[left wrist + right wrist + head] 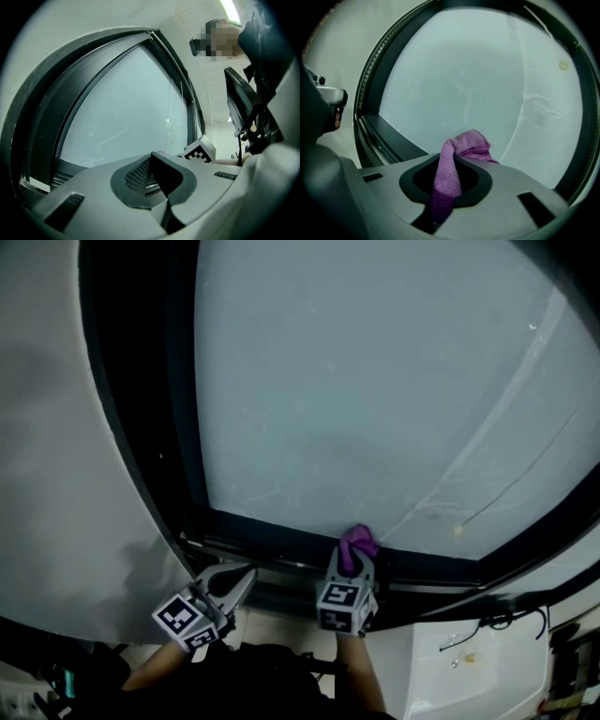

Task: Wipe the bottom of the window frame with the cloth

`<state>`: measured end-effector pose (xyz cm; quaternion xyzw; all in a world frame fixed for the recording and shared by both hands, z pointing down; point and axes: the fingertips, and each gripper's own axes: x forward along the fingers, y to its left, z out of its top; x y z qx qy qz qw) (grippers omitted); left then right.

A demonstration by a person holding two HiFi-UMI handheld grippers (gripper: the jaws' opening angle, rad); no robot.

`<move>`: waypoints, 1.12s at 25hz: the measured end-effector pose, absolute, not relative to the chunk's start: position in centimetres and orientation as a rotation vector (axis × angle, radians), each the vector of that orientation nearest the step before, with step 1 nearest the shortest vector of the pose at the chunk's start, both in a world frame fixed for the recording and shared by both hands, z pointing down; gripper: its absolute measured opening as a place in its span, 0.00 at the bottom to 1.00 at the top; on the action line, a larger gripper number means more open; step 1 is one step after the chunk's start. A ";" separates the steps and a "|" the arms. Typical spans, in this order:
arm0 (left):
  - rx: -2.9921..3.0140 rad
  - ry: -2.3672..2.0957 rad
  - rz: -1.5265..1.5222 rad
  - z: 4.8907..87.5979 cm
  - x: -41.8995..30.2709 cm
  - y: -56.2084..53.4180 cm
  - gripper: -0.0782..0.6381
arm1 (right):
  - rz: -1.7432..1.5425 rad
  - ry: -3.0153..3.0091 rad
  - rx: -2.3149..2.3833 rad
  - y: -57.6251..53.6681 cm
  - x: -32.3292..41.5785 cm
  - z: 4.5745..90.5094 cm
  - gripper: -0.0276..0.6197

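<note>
A purple cloth (358,542) is pinched in my right gripper (353,559), which is shut on it. The cloth's bunched end touches the dark bottom rail of the window frame (272,542) where it meets the frosted glass (375,390). In the right gripper view the cloth (461,146) sticks out past the right gripper (452,157) toward the glass, with the bottom rail (393,136) to its left. My left gripper (246,576) hangs just below the rail, left of the right one, shut on nothing. The left gripper (151,158) shows its pads closed together.
A pale wall (56,474) flanks the frame's dark left upright (141,381). A white unit with dark cables (478,652) sits below the sill at the right. The right gripper's marker cube (202,151) shows beyond my left jaws.
</note>
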<state>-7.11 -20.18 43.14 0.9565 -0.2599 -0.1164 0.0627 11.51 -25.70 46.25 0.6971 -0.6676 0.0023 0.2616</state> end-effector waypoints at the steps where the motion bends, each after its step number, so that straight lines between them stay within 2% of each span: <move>1: 2.888 -0.794 -0.352 43.2 -7.2 -20.2 0.11 | 0.040 -1.823 1.870 -25.9 11.2 46.4 0.14; 28: 2.816 -1.063 -0.282 44.0 -9.7 -19.3 0.11 | 0.229 -2.076 1.519 -27.7 7.7 47.6 0.14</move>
